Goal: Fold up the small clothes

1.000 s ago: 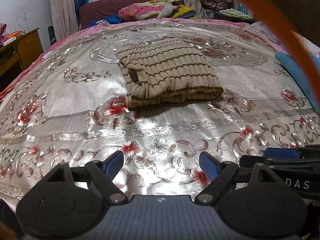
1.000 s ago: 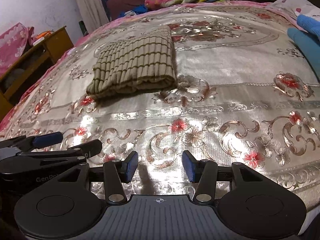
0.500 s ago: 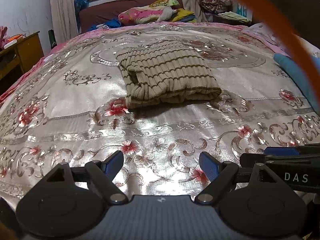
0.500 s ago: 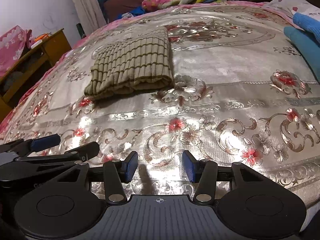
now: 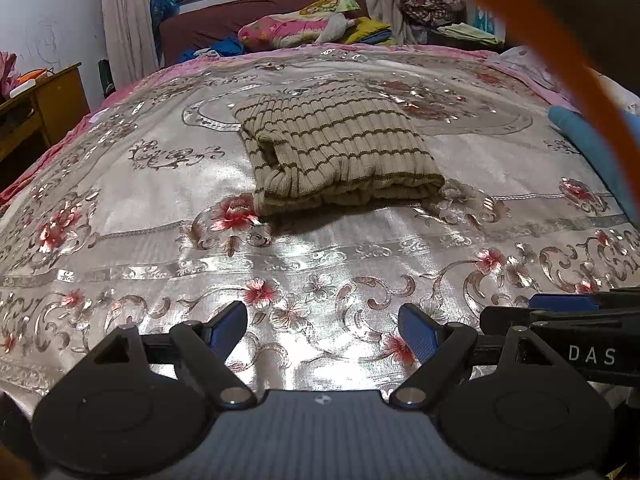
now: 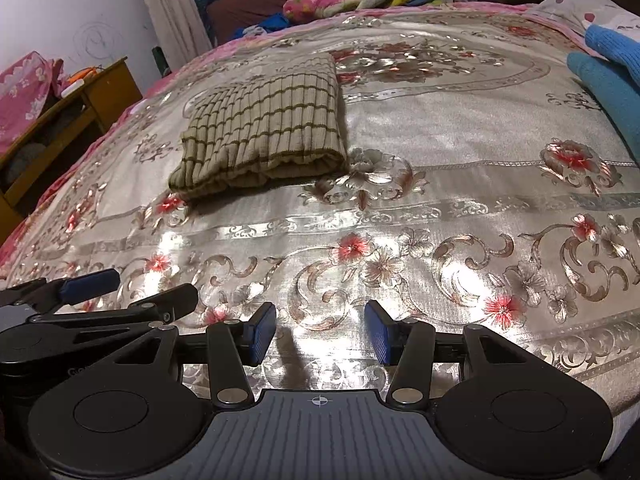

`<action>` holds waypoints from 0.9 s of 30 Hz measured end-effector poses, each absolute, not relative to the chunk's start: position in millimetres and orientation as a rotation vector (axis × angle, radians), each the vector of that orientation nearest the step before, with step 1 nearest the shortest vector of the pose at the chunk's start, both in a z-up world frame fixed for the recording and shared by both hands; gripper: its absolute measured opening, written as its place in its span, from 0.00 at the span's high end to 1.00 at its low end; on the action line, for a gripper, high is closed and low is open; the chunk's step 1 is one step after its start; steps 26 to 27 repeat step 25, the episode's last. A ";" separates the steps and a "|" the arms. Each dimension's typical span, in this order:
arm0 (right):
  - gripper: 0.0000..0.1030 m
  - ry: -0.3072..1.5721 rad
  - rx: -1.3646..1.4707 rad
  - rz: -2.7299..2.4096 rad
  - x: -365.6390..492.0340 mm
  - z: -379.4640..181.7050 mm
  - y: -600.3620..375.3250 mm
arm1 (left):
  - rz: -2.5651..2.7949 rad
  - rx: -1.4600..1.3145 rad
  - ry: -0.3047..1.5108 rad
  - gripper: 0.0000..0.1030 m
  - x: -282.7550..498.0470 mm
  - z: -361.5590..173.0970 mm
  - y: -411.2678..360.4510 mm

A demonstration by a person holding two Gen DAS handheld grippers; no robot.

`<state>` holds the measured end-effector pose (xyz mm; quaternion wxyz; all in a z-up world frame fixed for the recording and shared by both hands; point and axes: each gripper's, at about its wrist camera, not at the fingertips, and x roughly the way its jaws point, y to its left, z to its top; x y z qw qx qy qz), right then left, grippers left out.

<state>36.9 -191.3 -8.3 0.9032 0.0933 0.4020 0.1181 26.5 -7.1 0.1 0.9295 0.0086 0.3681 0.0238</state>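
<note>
A beige ribbed sweater with brown stripes lies folded into a compact rectangle in the middle of the bed, also seen in the right wrist view as the folded sweater. My left gripper hovers open over the near part of the bedspread, well short of the sweater, with nothing between its blue pads. My right gripper is open too, empty, low near the bed's front edge. The right gripper's fingers show at the lower right of the left wrist view; the left gripper's fingers show at the lower left of the right wrist view.
A shiny silver floral bedspread covers the bed. Blue knit clothing lies at the right edge. A wooden cabinet stands left of the bed. Pillows and bedding pile up at the headboard. An orange strap crosses the left wrist view.
Both grippers have drawn back slightly from the folded sweater and tilted up a little; the sweater lies unmoved. Both stay open.
</note>
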 end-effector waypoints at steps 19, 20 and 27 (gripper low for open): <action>0.53 0.831 0.192 0.244 36.5 -8.1 -190.9 | 0.052 0.013 0.759 0.16 25.9 0.4 -6.9; 0.53 0.831 0.192 0.244 36.5 -8.1 -190.9 | 0.053 0.015 0.758 0.16 25.8 0.1 -7.2; 0.53 0.831 0.192 0.244 36.5 -8.1 -190.9 | 0.055 0.018 0.757 0.16 25.3 -0.2 -8.3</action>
